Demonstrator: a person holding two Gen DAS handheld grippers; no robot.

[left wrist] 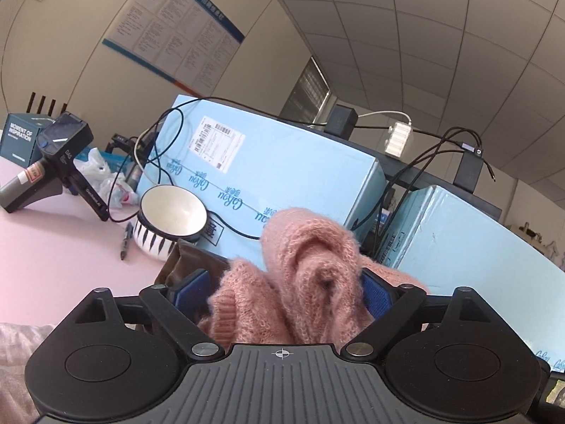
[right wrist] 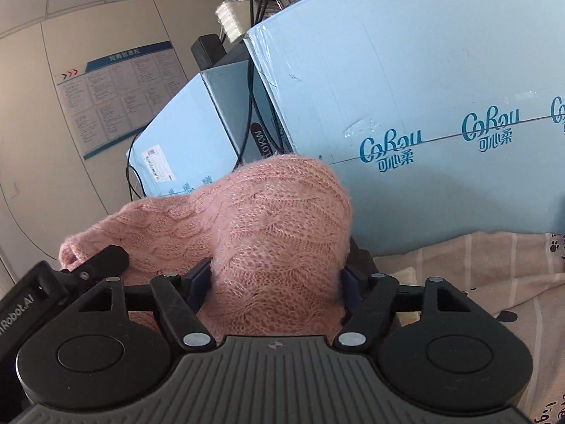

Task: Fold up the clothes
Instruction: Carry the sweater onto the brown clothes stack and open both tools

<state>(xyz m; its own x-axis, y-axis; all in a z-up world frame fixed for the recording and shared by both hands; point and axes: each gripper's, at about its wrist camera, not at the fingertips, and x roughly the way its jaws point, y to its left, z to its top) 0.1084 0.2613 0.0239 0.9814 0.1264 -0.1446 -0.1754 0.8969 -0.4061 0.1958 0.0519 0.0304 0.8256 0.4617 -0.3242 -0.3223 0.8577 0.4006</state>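
Note:
A pink cable-knit sweater (left wrist: 303,275) is bunched between the blue pads of my left gripper (left wrist: 286,295), which is shut on it and holds it lifted above the table. The same sweater (right wrist: 268,222) fills my right gripper (right wrist: 275,282), which is shut on another part of it. The knit stretches leftward from the right gripper to the black tip of the left gripper (right wrist: 102,258). The fingertips of both grippers are hidden by the fabric.
Light blue cardboard boxes (left wrist: 282,162) (right wrist: 406,106) stand close behind. A striped bowl (left wrist: 169,219), a pen (left wrist: 125,240), a handheld device (left wrist: 60,162) and cables lie on the pink table (left wrist: 53,254). A striped pink cloth (right wrist: 476,268) lies at the right.

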